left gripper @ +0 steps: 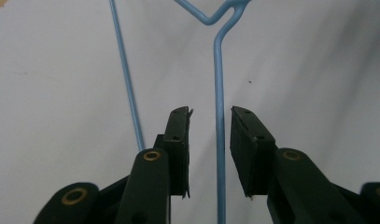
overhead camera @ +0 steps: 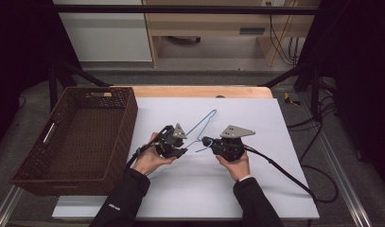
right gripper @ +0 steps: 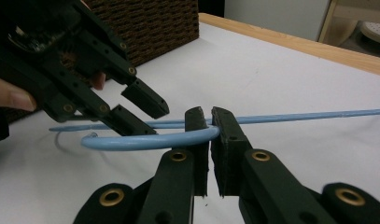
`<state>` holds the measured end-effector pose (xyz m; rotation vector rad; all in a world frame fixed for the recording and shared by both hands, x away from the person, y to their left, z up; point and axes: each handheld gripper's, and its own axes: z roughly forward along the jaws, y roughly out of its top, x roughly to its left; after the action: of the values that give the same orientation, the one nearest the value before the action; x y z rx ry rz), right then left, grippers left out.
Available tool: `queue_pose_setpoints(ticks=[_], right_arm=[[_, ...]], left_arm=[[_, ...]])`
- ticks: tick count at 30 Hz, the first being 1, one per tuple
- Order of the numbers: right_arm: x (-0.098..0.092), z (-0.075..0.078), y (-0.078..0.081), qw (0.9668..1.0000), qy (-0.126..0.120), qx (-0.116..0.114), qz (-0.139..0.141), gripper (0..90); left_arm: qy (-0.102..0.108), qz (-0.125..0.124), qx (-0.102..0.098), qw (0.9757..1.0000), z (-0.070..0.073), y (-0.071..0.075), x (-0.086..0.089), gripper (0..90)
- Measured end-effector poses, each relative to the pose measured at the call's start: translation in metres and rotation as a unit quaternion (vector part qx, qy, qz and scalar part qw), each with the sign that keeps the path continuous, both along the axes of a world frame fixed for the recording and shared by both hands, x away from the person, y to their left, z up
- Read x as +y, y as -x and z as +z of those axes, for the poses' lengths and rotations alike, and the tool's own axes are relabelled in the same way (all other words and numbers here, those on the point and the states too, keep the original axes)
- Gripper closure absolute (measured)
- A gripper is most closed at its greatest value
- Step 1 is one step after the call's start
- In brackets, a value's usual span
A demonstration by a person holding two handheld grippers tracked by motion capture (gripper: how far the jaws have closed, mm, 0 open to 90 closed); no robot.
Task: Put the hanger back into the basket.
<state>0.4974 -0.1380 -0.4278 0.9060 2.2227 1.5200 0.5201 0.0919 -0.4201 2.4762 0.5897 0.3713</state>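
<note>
Here's a blue wire hanger (overhead camera: 203, 126) lying on the white table top (overhead camera: 256, 189), just right of the brown wicker basket (overhead camera: 81, 137), and both tools are on it at the hook end. The right gripper (right gripper: 211, 122) is clenched on the curved hook, jaws pinched tight with the wire running out to the left of them; the high view puts that gripper (overhead camera: 207, 141) right at the near end of the hanger. The left gripper (left gripper: 210, 116) is spread apart, and the hanger's straight neck runs right up the gap between its pads (left gripper: 178, 135) without being squeezed by either. From the right gripper view that left gripper (right gripper: 136, 109) tilts down over the wire, one jaw above and one seemingly resting by it. So the step in hand, as I read it, is getting a second grasp on the neck. To do it well, the person should keep the right grip steady so the hook doesn't roll, centre the neck between the left pads, which looks about right already, and push in a touch deeper before closing, so the thin wire lands on the flat of the pads and not at their tips. Close squarely; a skewed pinch could flick such a light wire sideways. The basket sits empty, well clear to the left.
</note>
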Motion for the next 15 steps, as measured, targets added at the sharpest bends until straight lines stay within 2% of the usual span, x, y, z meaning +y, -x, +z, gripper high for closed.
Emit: queue_pose_setpoints(ticks=[6, 7, 8, 10, 15], right_arm=[[-0.0001, 0.0005, 0.0005, 1.0000, -0.001, 0.002, 0.001, 85.5], [-0.0001, 0.0006, 0.0006, 1.0000, 0.000, 0.001, 0.001, 85.5], [-0.0001, 0.0006, 0.0006, 1.0000, 0.000, 0.001, 0.001, 85.5], [-0.0003, 0.0006, 0.0007, 1.0000, 0.001, 0.000, 0.002, 85.6], [-0.0006, 0.0016, 0.0009, 1.0000, -0.002, -0.001, 0.002, 85.3]], left_arm=[[-0.015, 0.000, 0.003, 0.9999, -0.0065, 0.0000, -0.0077, 76.2], [-0.014, 0.001, 0.003, 0.9999, -0.0069, 0.0000, -0.0084, 80.4], [-0.009, 0.002, 0.004, 0.9999, -0.0072, 0.0003, -0.0091, 80.4], [-0.016, 0.001, -0.002, 0.9999, -0.0064, 0.0009, -0.0095, 84.8], [-0.013, 0.010, -0.011, 0.9998, -0.0057, 0.0033, -0.0111, 86.4]])
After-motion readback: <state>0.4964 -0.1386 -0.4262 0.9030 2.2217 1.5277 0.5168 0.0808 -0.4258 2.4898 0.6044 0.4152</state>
